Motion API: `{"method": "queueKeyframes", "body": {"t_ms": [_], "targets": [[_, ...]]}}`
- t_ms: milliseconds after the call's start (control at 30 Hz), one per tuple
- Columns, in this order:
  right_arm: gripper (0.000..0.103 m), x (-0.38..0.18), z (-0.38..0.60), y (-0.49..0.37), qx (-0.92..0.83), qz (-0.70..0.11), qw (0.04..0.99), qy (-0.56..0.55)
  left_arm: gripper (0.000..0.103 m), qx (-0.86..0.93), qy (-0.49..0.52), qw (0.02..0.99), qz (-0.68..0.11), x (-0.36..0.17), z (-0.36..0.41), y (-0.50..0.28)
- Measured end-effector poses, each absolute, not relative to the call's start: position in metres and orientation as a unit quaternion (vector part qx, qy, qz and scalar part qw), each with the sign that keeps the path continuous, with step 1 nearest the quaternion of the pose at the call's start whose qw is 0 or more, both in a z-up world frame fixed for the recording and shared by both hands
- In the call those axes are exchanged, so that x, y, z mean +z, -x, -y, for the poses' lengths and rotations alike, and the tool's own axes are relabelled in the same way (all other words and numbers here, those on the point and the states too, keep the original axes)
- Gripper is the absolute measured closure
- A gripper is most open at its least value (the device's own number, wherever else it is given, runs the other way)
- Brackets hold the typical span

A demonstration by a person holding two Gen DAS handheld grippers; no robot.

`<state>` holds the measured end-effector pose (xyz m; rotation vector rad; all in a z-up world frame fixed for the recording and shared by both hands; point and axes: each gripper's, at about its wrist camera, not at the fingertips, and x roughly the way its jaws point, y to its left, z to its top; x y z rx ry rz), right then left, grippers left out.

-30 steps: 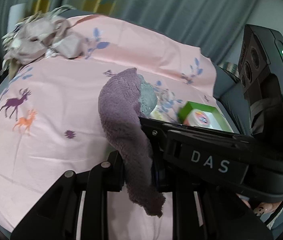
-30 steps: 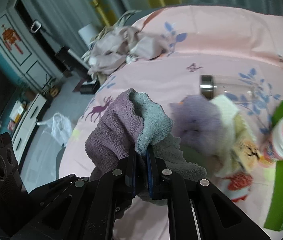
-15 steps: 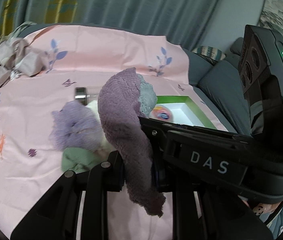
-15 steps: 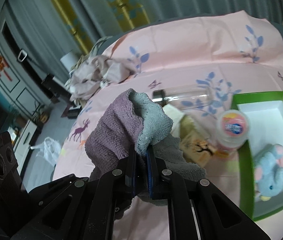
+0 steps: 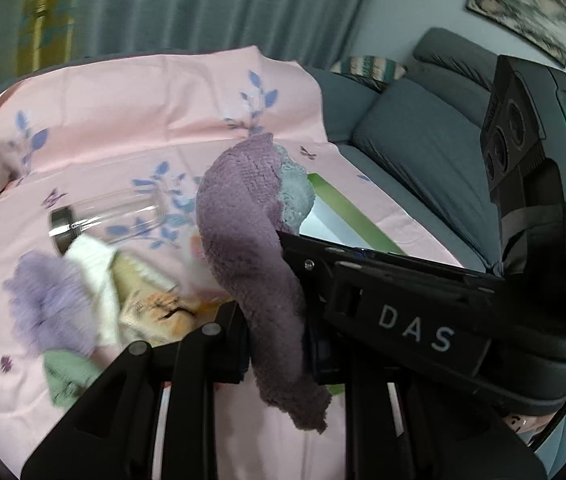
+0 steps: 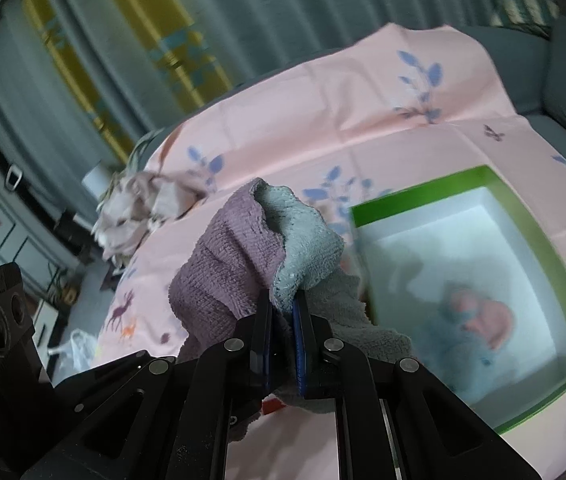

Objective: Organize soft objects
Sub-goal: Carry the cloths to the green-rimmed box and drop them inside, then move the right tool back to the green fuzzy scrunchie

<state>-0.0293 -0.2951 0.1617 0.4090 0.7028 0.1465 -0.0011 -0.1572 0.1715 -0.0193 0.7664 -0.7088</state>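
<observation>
Both grippers are shut on one bunched cloth, purple on one side and grey-green on the other. My left gripper (image 5: 277, 340) pinches the purple cloth (image 5: 251, 240); my right gripper (image 6: 282, 308) pinches the same cloth (image 6: 251, 256) at its grey-green fold. A green box with a white inside (image 6: 523, 264) lies to the right on the pink sheet and holds a blue-and-pink plush toy (image 6: 471, 316). A pile of soft things (image 5: 83, 292), lilac, white, yellow and green, lies at the left in the left wrist view.
A clear glass bottle with a metal cap (image 5: 103, 216) lies on the pink sheet (image 5: 143, 120) behind the pile. Crumpled beige fabric (image 6: 135, 208) sits at the far edge. A grey sofa (image 5: 423, 140) is at the right. Curtains hang behind.
Both grippers have swung to the right with the cloth held between them. The green box and plush toy have come into the right wrist view; the pile has slid left.
</observation>
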Motion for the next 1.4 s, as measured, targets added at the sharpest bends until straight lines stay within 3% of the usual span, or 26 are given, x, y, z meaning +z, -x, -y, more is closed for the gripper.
{"method": "queueKeyframes", "body": {"t_ms": [333, 700, 900, 1033, 1400], "targets": [[0.092, 0.150, 0.373, 0.036, 0.000, -0.310, 0.917, -0.253, 0.085, -0.396, -0.016, 0.838, -0.375, 0.163, 0.236, -0.015], [0.092, 0.118, 0.420, 0.037, -0.058, -0.335, 0.895, -0.290, 0.081, -0.406, -0.032, 0.812, -0.418, 0.131, 0.280, -0.028], [0.092, 0.106, 0.434, 0.035, -0.089, -0.344, 0.884, -0.304, 0.065, -0.398, -0.028, 0.809, -0.432, 0.124, 0.281, -0.035], [0.093, 0.102, 0.441, 0.037, -0.105, -0.343, 0.879, -0.314, 0.046, -0.396, -0.022, 0.811, -0.430, 0.124, 0.278, -0.036], [0.093, 0.109, 0.451, 0.052, -0.131, -0.289, 0.883, -0.345, 0.022, -0.374, -0.008, 0.830, -0.413, 0.138, 0.248, -0.037]]}}
